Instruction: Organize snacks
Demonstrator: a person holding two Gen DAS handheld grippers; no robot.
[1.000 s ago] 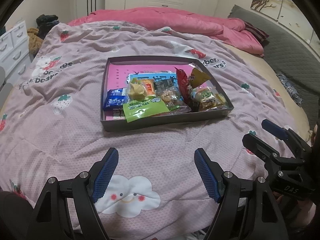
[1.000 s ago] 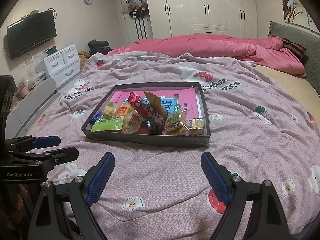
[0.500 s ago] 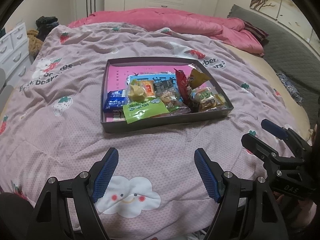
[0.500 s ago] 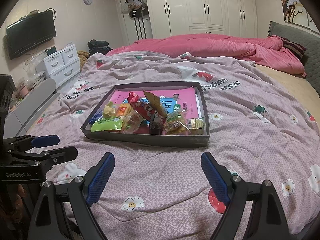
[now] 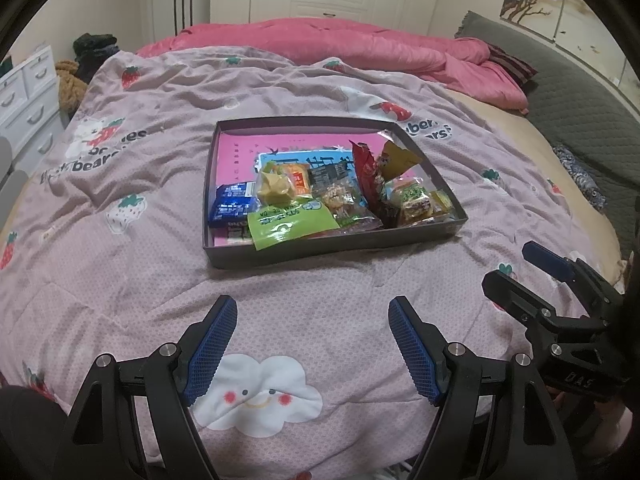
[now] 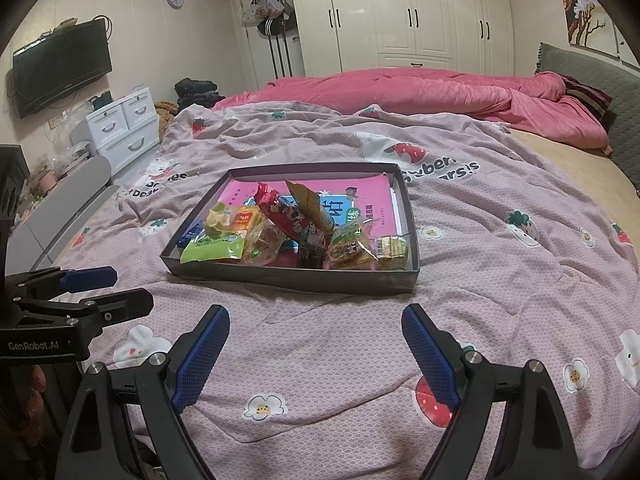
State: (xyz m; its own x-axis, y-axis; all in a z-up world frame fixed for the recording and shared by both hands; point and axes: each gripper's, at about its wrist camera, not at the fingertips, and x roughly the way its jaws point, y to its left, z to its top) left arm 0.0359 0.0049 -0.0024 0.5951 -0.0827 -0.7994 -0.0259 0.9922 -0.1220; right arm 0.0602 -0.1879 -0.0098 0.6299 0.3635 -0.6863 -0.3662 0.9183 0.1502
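Note:
A shallow dark grey box (image 5: 332, 254) lies on the bed and also shows in the right wrist view (image 6: 296, 276). It holds a pile of snack packets: a green packet (image 5: 288, 228), a blue packet (image 5: 232, 206), a red packet (image 5: 366, 172) standing up, and several yellow ones (image 6: 352, 246). A pink sheet (image 5: 240, 150) lines the box floor. My left gripper (image 5: 310, 350) is open and empty, low over the quilt short of the box. My right gripper (image 6: 316, 354) is open and empty, also short of the box.
The bed has a lilac strawberry-print quilt (image 5: 120, 280) with a pink duvet (image 5: 360, 44) bunched at the far end. A white drawer unit (image 6: 124, 128) and a wall TV (image 6: 60, 68) stand to the left. A grey headboard (image 5: 580, 100) runs along the right.
Both grippers have eased slightly toward the box; the view has barely shifted. Both stay open and nothing in the box has moved.

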